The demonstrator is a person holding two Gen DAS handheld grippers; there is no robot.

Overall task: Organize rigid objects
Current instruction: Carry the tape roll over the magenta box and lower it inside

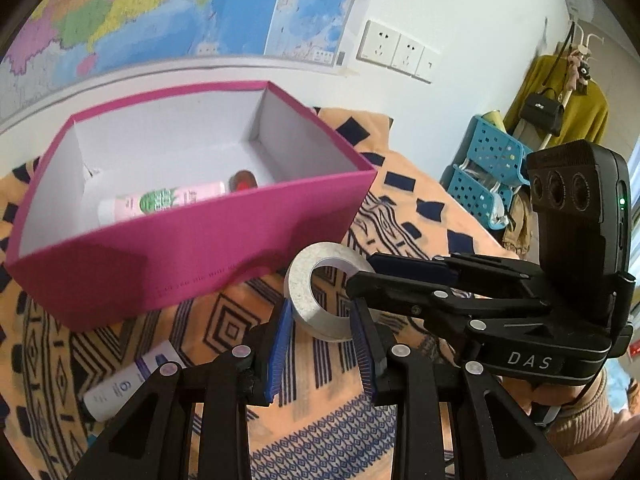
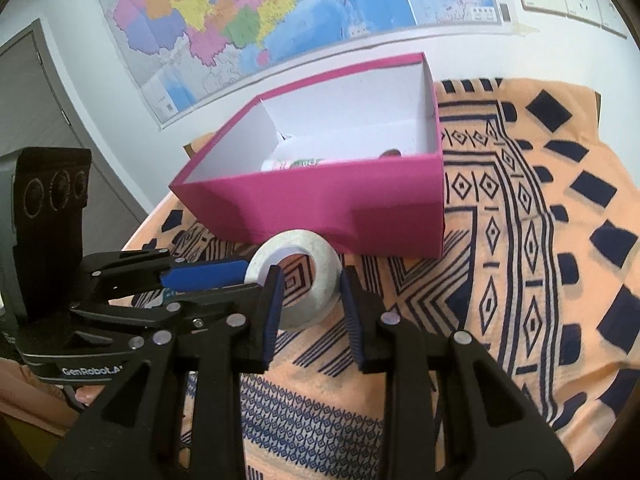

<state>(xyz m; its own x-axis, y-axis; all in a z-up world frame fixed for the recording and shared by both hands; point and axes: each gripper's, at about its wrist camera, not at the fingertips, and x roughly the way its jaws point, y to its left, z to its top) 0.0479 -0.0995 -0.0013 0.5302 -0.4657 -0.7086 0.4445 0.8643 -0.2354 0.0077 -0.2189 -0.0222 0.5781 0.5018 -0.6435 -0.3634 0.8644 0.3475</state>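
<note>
Now both grippers meet at the tape roll (image 1: 320,292): left gripper (image 1: 324,344) and right gripper (image 2: 308,312) jaws apart, straddling it. Next: one clamps, lifts to pink box (image 1: 192,256) ahead.

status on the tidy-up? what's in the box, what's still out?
Done: a pink-and-green tube and a small reddish item lie in the magenta box. In hand: both tools are at the white tape ring, which sits on the cloth outside the box; the left tool straddles it, and the right tool also brackets it. Neither looks clamped. Left: the ring and a white tube on the cloth.
</note>
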